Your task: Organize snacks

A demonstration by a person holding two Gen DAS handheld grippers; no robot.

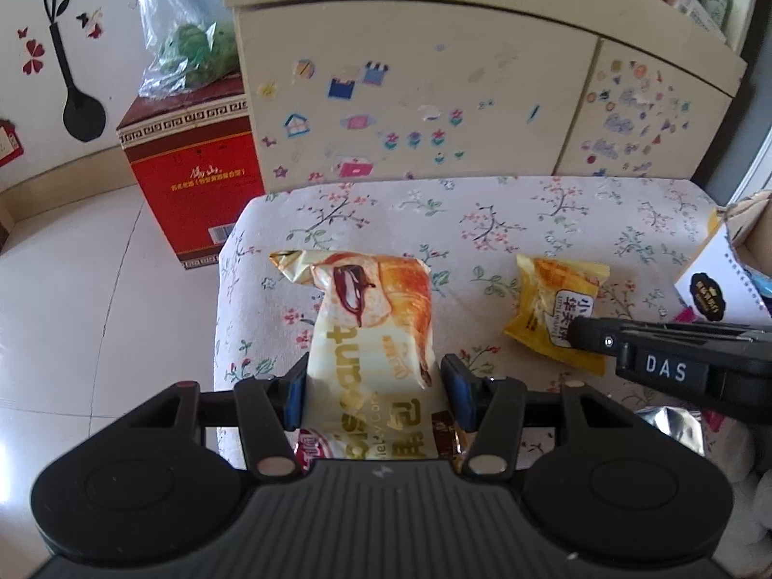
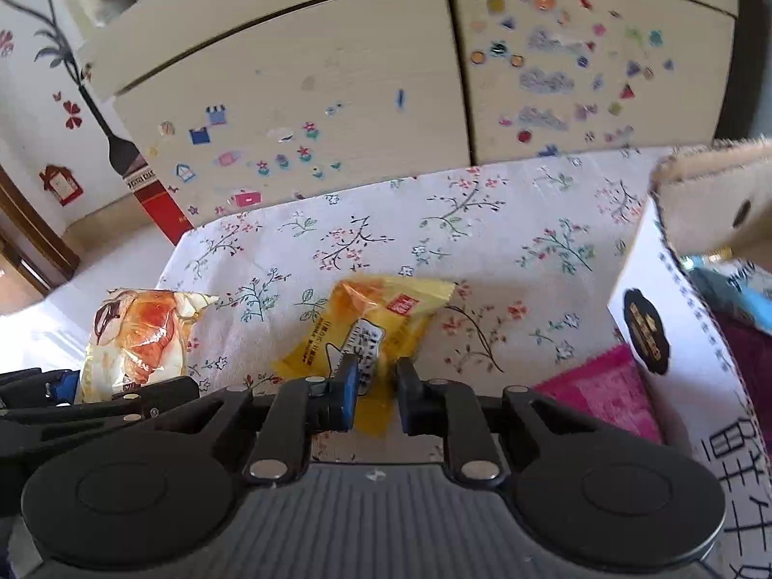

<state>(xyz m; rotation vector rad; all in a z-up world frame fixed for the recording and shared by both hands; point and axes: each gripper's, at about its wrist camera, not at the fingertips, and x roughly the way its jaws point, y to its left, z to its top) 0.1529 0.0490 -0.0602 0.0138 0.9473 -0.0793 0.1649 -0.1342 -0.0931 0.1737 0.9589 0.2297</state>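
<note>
While the croissant packet (image 1: 371,337) sits clamped in the left gripper (image 1: 371,386) over the flowered bench (image 1: 506,222), the right gripper (image 2: 376,386) pinches only the yellow packet's (image 2: 381,318) near edge (slippery film), which may tear free when lifted toward the carton (image 2: 675,337).

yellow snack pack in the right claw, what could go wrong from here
1. The right claw pinches only the near edge of the yellow snack pack, so the slick wrapper may slip out when lifted.
2. The left claw, shut on the croissant pack, sits close beside the right one, so the two could bump.
3. The cardboard box has a flap hanging over its opening that might catch a pack on the way in.
</note>
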